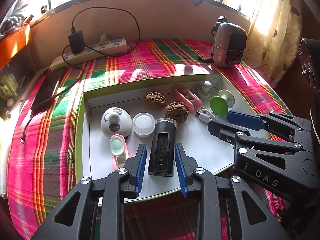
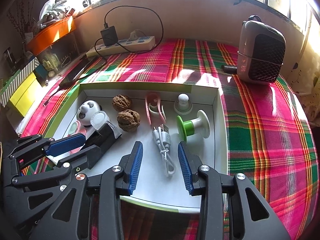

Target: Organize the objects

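tray: shallow white box tray w/ green rim, sits on plaid cloth. All the small items are inside it, so sorting looks mostly done.
L hand-held gripper: jaws spread, straddling black rectangular device w/ clear cap. Pads clear of its sides, no pinch. Device lies flat on tray floor at the near edge. Reads as just set down or about to be picked, can't tell which.
R hand-held gripper: jaws spread either side of coiled white USB cable, pads not touching it. Cable lies flat mid-tray, plug end pointing to back wall.
left cluster: panda-face dome, clear round jar, pink/mint holder, all packed close beside black device. Prob grouped to save floor space.
mid: two walnuts side by side, nr touching.
back/right: pink clip nr back wall, white knob piece in back corner, green/white spool on its side just beside cable.
off-tray: power strip w/ black charger, phone on its lead, mesh-front grey heater or speaker. Well apart from tray, likely not part of the job.
risk: spool lying on its side could roll into cable if R gripper nudges it.
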`<state>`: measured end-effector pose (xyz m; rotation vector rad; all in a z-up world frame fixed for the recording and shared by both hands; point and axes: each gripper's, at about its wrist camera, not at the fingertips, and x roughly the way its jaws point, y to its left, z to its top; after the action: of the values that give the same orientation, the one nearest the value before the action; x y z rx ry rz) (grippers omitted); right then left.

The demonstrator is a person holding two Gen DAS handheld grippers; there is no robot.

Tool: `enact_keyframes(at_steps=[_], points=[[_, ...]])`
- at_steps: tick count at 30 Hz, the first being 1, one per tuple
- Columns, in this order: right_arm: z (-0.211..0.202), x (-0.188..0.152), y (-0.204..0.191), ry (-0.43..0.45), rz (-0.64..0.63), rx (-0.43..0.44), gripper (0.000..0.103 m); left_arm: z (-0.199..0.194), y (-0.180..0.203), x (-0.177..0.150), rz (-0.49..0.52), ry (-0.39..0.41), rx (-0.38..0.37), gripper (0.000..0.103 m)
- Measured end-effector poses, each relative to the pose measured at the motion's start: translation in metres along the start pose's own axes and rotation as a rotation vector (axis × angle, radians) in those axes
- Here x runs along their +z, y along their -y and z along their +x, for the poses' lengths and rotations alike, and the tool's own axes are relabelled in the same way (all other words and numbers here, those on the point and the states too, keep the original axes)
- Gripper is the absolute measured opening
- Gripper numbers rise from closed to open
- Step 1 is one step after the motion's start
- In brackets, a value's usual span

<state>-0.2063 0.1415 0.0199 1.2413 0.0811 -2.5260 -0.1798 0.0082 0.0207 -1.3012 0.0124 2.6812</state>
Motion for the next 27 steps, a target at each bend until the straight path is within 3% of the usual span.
enact_keyframes(at_steps=[17,22,25,27], points=[[-0.057,-0.028,-0.018,0.106,0.007,-0.031,0.038,-0.051,0.004,-0.03,-0.05,0.077,0.09,0.027],[-0.062,-0.044,-0.021,0.081,0.002,-0.058,0.039,-0.059,0.004,-0.045,-0.065,0.071,0.133,0.027],[-0.062,-0.054,-0.023,0.066,-0.004,-0.072,0.039,-0.061,0.003,-0.056,-0.088,0.051,0.12,0.027],[-0.061,-0.06,-0.024,0.056,-0.009,-0.077,0.047,-0.06,0.004,-0.062,-0.086,0.04,0.128,0.027]])
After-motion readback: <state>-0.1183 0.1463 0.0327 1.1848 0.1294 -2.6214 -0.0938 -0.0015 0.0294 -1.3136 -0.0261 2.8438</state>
